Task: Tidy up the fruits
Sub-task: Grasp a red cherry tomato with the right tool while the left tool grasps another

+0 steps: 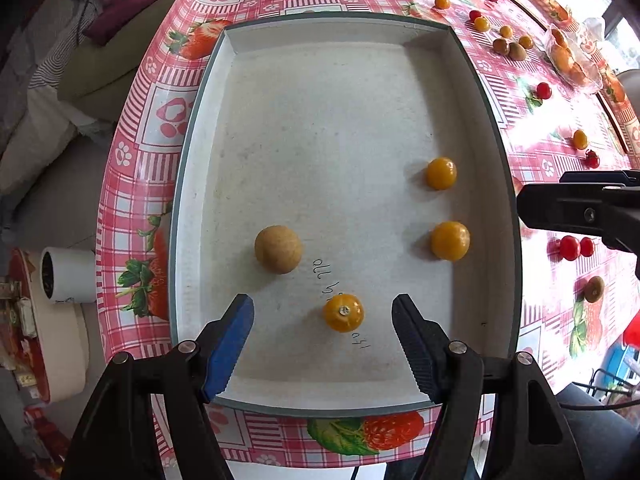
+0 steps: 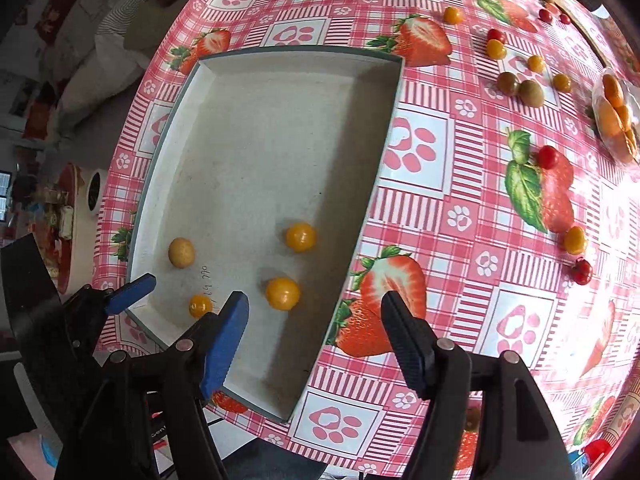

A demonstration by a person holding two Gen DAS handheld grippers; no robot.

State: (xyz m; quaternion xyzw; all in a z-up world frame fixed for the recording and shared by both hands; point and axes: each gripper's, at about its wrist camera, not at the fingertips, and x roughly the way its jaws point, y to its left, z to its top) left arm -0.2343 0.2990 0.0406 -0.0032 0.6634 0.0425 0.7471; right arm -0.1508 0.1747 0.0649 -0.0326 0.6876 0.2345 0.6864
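Note:
A white tray (image 1: pixel 224 184) with a grey rim holds three orange fruits and one tan round fruit (image 1: pixel 278 249). My left gripper (image 1: pixel 322 314) is open over the tray's near end; an orange fruit (image 1: pixel 343 313) lies between its fingertips, untouched. Two more orange fruits (image 1: pixel 441 173) (image 1: pixel 450 240) lie at the tray's right. My right gripper (image 2: pixel 314 310) is open and empty above the tray's right wall (image 2: pixel 360 216). The right wrist view shows the same tan fruit (image 2: pixel 181 253), the orange fruits (image 2: pixel 301 236) (image 2: pixel 283 293) (image 2: pixel 200 305) and a blue left fingertip (image 2: pixel 134 292).
The strawberry-pattern tablecloth (image 2: pixel 440 184) carries several loose fruits to the right: red cherry tomatoes (image 2: pixel 547 157), orange fruits (image 2: pixel 575 240), brown-green kiwis (image 2: pixel 531 93) and a clear bag of orange pieces (image 2: pixel 614 112). The table edge (image 1: pixel 132 184) drops off to the left.

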